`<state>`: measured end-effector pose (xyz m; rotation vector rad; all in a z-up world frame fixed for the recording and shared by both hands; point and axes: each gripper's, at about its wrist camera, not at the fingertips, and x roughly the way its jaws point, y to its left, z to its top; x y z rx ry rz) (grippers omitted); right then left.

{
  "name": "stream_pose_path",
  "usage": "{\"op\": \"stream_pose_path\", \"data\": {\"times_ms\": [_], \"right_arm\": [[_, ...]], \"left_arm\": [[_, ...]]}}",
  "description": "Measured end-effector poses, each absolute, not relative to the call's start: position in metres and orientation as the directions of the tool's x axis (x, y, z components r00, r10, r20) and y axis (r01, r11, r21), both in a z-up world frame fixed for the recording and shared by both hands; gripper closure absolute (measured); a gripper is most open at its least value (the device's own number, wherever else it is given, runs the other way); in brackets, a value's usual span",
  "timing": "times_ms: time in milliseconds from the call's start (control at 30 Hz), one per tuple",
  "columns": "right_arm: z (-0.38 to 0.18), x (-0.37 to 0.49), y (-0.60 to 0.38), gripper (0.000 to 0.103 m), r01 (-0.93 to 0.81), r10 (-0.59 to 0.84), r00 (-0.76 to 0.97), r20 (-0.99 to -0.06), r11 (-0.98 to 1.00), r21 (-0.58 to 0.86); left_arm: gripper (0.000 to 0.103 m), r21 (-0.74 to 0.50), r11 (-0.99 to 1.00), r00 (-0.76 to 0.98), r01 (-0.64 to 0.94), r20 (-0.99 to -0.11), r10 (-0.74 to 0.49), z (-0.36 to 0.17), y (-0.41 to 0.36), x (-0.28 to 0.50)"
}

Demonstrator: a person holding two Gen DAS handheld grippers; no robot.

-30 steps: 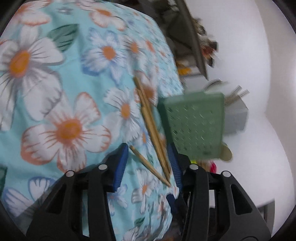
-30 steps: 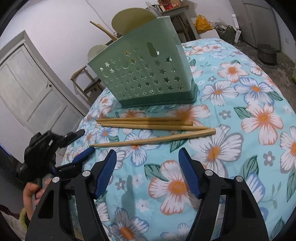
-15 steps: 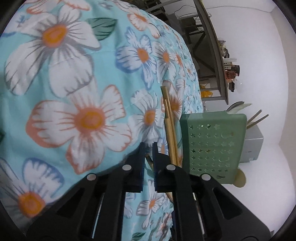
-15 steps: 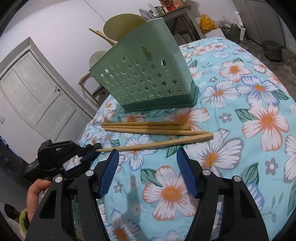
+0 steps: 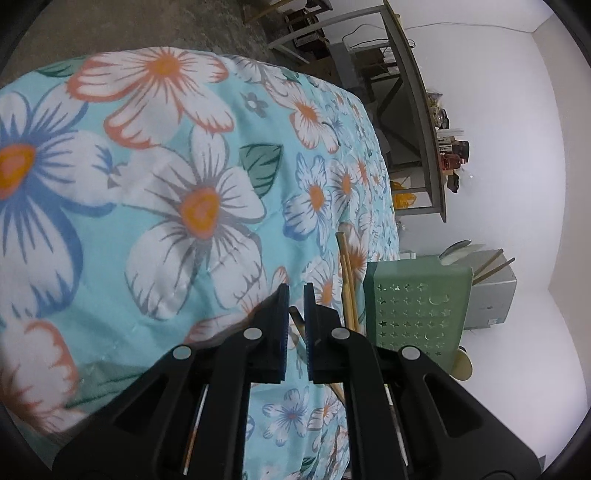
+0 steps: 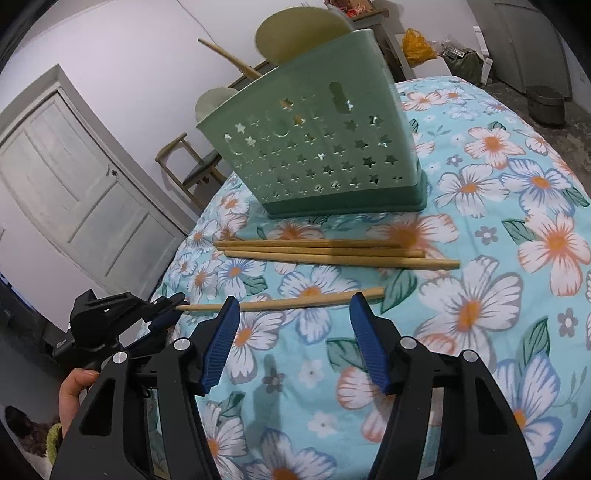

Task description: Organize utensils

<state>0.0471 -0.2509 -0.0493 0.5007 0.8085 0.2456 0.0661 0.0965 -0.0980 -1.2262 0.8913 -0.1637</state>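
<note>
A green utensil holder (image 6: pixel 317 147) with star-shaped holes stands on the floral tablecloth (image 6: pixel 480 302); it also shows in the left wrist view (image 5: pixel 413 306). Three wooden chopsticks (image 6: pixel 332 251) lie side by side in front of it. A fourth chopstick (image 6: pixel 288 303) lies nearer. My left gripper (image 6: pixel 173 301) is shut on the thin end of that chopstick at the table's left edge; the left wrist view shows the chopstick (image 5: pixel 297 323) between the nearly closed pads of the left gripper (image 5: pixel 295 295). My right gripper (image 6: pixel 293 339) is open and empty, just short of the same chopstick.
A pale green spoon (image 6: pixel 299 31) and a wooden stick (image 6: pixel 229 59) stand in the holder. A white door (image 6: pixel 77 192) and a wooden chair (image 6: pixel 188 166) are beyond the table's left edge. A dark shelf (image 5: pixel 413 110) stands by the far wall.
My left gripper has closed on the near chopstick's thin end and drawn it leftward, away from the other three. My right gripper stayed open and shifted slightly.
</note>
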Motion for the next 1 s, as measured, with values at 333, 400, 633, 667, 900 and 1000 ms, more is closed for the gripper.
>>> {"op": "stream_pose_path", "data": {"times_ms": [333,400,633,667,900,1000], "right_arm": [[-0.044,0.052,-0.23,0.042,0.024,0.326,0.654,-0.682,0.893,0.45],[-0.043,0.052,-0.227,0.042,0.035,0.312,0.656,-0.687,0.897,0.44],[-0.038,0.058,-0.216,0.042,0.077,0.262,0.657,-0.707,0.91,0.408],[-0.039,0.058,-0.215,0.042,0.081,0.26,0.656,-0.709,0.909,0.409],[-0.048,0.06,-0.21,0.042,0.103,0.265,0.643,-0.718,0.9,0.425],[-0.046,0.056,-0.21,0.042,0.102,0.263,0.654,-0.709,0.898,0.428]], "left_arm": [[0.061,-0.866,0.411,0.648,-0.286,-0.491,-0.583,-0.081,0.089,0.066],[0.056,-0.854,0.449,0.641,-0.262,-0.502,-0.581,-0.076,0.083,0.063],[0.052,-0.858,0.454,0.613,-0.242,-0.498,-0.614,-0.079,0.077,0.064],[0.052,-0.86,0.45,0.612,-0.242,-0.495,-0.617,-0.079,0.076,0.065],[0.052,-0.862,0.463,0.593,-0.206,-0.487,-0.641,-0.077,0.071,0.059],[0.052,-0.839,0.51,0.582,-0.193,-0.516,-0.629,-0.073,0.063,0.056]]}}
